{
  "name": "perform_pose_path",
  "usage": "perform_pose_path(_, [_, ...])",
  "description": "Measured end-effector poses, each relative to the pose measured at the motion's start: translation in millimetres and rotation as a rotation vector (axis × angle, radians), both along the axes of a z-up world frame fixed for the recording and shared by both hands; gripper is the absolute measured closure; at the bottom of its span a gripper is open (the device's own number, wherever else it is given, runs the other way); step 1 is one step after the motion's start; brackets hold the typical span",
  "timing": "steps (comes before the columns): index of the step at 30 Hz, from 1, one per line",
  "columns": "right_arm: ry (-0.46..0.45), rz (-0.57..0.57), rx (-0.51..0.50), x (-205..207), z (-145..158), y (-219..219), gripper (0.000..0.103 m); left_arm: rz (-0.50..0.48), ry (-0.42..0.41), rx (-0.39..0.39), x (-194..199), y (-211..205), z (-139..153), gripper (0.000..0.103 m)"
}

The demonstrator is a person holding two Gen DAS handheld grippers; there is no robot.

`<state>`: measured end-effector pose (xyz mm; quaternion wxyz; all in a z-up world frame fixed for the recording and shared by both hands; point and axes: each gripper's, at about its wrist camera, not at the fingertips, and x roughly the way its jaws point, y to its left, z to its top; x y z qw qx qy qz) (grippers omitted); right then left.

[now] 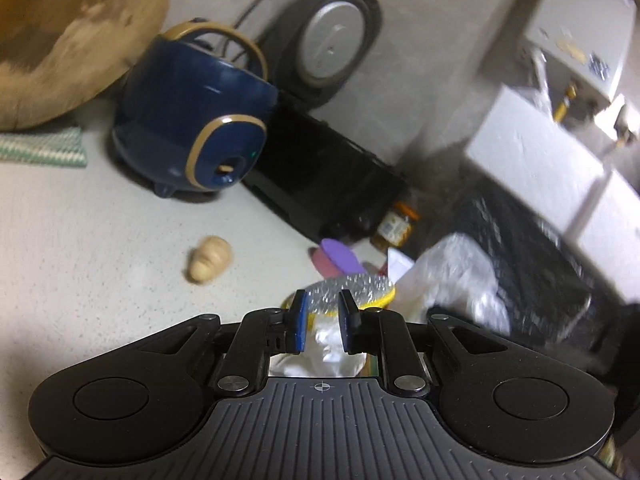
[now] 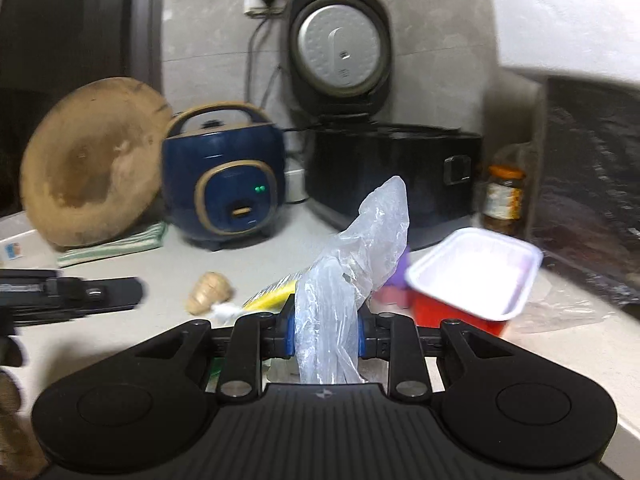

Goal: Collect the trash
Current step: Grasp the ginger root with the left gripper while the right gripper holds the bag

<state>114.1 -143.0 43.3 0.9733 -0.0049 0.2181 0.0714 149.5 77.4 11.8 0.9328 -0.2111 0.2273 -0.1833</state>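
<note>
Between the right tool's [image 2: 326,330] pads a clear plastic bag [image 2: 352,276] stands pinched; left tool [image 1: 325,322] nips its foil-lined packet [image 1: 352,289].

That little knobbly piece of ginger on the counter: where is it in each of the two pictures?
Left wrist view: the ginger lies left of centre on the counter, below the blue rice cooker.
Right wrist view: the ginger lies left of centre, just above the tongs' frame, again below the blue rice cooker.
Shared landmark: the blue rice cooker, behind the ginger in both.
</note>
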Motion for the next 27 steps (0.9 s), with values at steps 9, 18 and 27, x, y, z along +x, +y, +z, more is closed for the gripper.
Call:
perform_pose_path(9, [-0.092,-0.028,0.069,-20.8,15.1,-26.9,0.078,-0.187,-0.025,0.459,-35.2,-60.4,-13.3,0.079])
perform_pose_path(18, [-0.104,-0.011,0.048,-27.2,22.6,-32.5,0.078,-0.23,-0.061,0.566,-48.0,-79.9,-32.4,0.078])
perform_pose_path(27, [-0.13,0.067,0.045,-47.6,21.3,-21.1,0.078,-0.133,-0.08,0.534,-58.3,-56.1,-15.0,0.076])
